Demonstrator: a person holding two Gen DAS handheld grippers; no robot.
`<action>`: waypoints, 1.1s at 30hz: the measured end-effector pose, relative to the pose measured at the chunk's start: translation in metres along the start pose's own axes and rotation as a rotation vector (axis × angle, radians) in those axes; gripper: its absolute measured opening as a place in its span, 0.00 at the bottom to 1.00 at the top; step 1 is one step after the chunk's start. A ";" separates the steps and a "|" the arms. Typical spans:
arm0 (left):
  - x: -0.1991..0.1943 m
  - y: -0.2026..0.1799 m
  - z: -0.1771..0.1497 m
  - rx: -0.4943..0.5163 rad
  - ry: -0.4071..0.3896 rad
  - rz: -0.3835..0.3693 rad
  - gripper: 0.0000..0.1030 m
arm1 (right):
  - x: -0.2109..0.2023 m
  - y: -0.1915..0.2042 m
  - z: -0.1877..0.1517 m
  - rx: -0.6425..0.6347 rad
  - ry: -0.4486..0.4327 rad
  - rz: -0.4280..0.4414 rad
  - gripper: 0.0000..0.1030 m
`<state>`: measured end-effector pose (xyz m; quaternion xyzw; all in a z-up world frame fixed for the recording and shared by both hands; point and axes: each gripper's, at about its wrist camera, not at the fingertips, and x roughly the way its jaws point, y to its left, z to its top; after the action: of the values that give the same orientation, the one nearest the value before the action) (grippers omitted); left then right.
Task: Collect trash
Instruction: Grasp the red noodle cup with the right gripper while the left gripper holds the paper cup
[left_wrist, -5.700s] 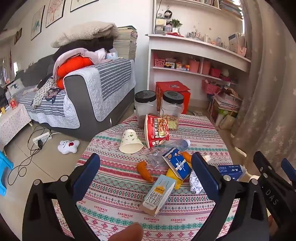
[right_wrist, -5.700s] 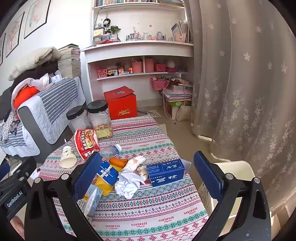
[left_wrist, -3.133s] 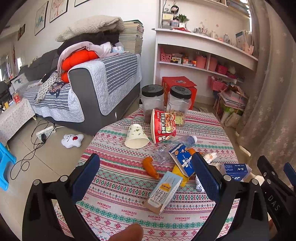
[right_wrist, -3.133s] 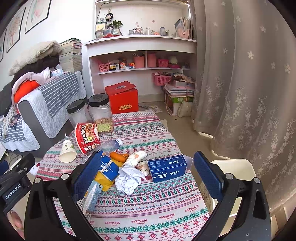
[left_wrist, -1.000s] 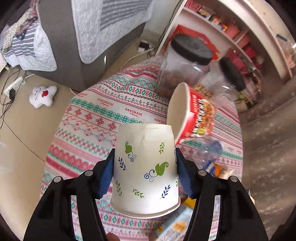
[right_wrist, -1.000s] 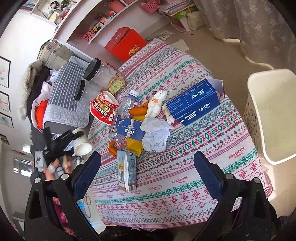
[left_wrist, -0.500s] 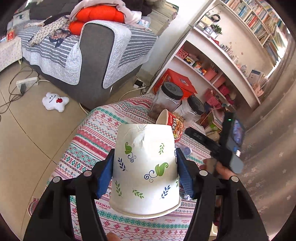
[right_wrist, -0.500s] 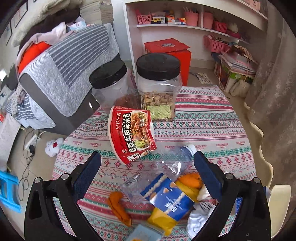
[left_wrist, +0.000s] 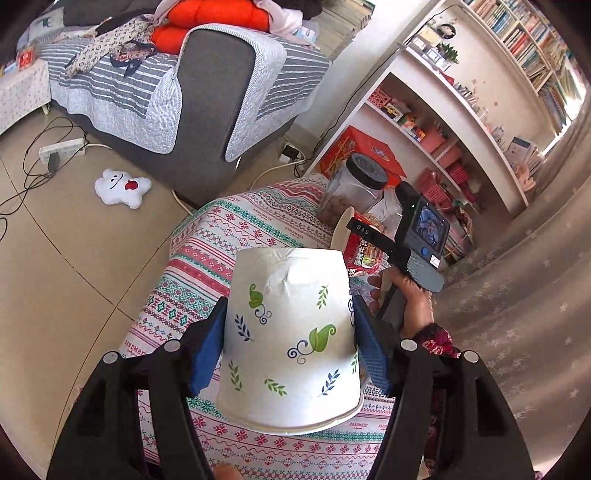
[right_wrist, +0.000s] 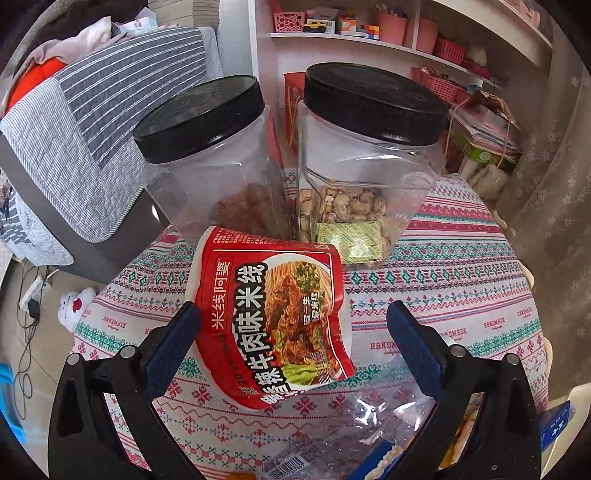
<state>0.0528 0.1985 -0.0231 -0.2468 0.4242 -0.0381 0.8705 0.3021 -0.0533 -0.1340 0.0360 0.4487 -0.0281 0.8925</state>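
The left gripper (left_wrist: 288, 347) clamps a leaf-printed paper cup (left_wrist: 290, 332) while the right gripper (right_wrist: 293, 338) hangs spread wide around the red noodle bowl (right_wrist: 273, 325)

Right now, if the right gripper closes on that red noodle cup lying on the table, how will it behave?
The red noodle cup is probably light: it lies on its side and looks empty. Its thin wall may dent, much as the paper cup is creased in the left gripper. Being round, it may roll between the open right gripper.

Each hand-held gripper (right_wrist: 291, 336) has black arms, silver screws and blue finger pads (right_wrist: 173, 338).
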 end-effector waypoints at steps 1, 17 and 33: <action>0.000 0.001 0.000 -0.001 0.000 0.002 0.62 | -0.002 -0.001 0.000 0.007 -0.001 0.024 0.93; 0.005 -0.003 -0.002 -0.005 0.042 -0.012 0.64 | 0.007 0.015 -0.007 -0.023 0.081 0.080 0.80; 0.002 -0.010 0.000 -0.013 0.018 -0.027 0.64 | -0.050 -0.038 -0.029 0.056 0.004 0.250 0.35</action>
<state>0.0558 0.1894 -0.0200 -0.2578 0.4287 -0.0494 0.8645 0.2464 -0.0875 -0.1126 0.1164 0.4416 0.0709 0.8868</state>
